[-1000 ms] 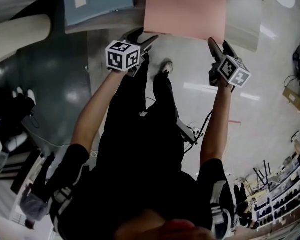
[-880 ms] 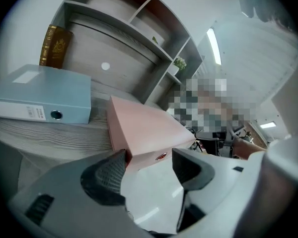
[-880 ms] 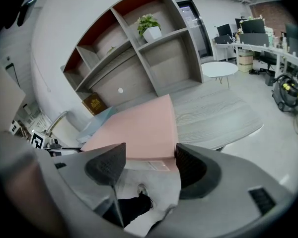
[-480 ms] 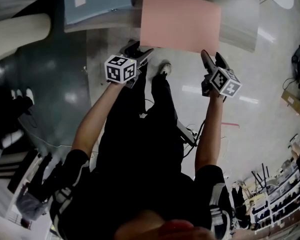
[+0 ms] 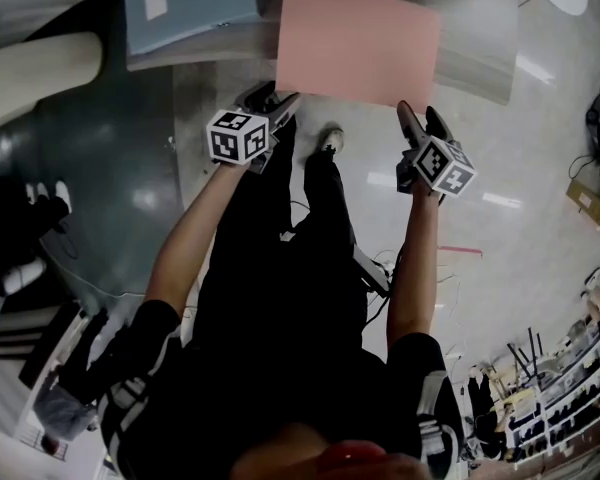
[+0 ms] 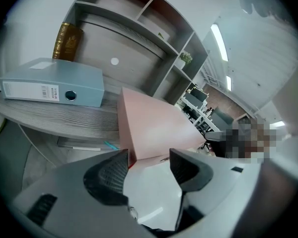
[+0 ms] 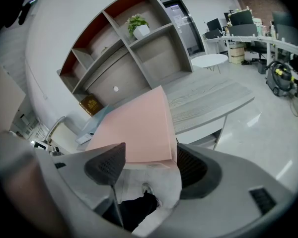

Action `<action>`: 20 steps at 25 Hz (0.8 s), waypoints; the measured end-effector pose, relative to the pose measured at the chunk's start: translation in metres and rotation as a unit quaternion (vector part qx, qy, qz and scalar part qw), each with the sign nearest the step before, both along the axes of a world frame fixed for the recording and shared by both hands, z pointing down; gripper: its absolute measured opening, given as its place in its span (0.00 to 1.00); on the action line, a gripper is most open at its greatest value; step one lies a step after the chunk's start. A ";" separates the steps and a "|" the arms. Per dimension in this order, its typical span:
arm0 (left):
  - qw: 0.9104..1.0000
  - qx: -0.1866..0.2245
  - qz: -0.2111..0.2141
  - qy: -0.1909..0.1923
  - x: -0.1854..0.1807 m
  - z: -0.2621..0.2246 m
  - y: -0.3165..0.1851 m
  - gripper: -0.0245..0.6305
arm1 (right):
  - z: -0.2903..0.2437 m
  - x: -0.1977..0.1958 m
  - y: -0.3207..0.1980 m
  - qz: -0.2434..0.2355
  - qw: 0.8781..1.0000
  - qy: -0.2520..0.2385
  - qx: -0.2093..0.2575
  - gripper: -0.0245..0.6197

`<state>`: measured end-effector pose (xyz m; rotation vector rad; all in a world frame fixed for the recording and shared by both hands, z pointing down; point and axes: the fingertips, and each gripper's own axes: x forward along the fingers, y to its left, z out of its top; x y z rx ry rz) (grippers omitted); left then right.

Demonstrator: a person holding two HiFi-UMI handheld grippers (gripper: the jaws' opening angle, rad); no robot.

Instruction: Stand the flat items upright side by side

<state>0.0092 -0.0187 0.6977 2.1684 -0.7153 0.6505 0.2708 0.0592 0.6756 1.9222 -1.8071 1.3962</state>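
A pink folder (image 5: 358, 43) lies nearly flat, jutting out past the edge of the grey wooden table (image 5: 220, 56). My left gripper (image 5: 276, 96) is at its near left corner; its jaws are closing, and the corner (image 6: 149, 133) sits between the pads, touching both. At the near right corner, my right gripper (image 5: 414, 114) is shut on the folder's edge (image 7: 134, 130), which fills the gap between its pads. A blue lever-arch binder (image 5: 190, 6) lies flat on the table, left of the pink folder; it also shows in the left gripper view (image 6: 52, 87).
A shelf unit stands behind the table with a brown book (image 6: 67, 39) upright in it and a potted plant (image 7: 139, 25) higher up. Polished floor and the person's legs are below the grippers. Office desks and a round white table (image 7: 211, 60) lie to the right.
Both grippers and the pink folder have shifted a little to the left and toward the person. The blue binder has stayed put.
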 end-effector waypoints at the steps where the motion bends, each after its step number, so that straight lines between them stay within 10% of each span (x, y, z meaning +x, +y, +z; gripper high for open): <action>1: 1.000 0.002 -0.003 -0.002 -0.003 -0.002 -0.001 0.45 | -0.002 0.002 0.001 0.007 1.000 0.002 0.004 0.55; 12: 0.981 0.186 -0.056 0.014 -0.018 -0.144 -0.003 0.10 | -0.076 0.021 0.025 0.103 0.986 0.003 0.131 0.56; 20: 0.953 0.284 -0.055 0.093 0.004 -0.265 0.032 0.08 | -0.083 -0.034 0.051 0.112 0.977 -0.117 0.141 0.56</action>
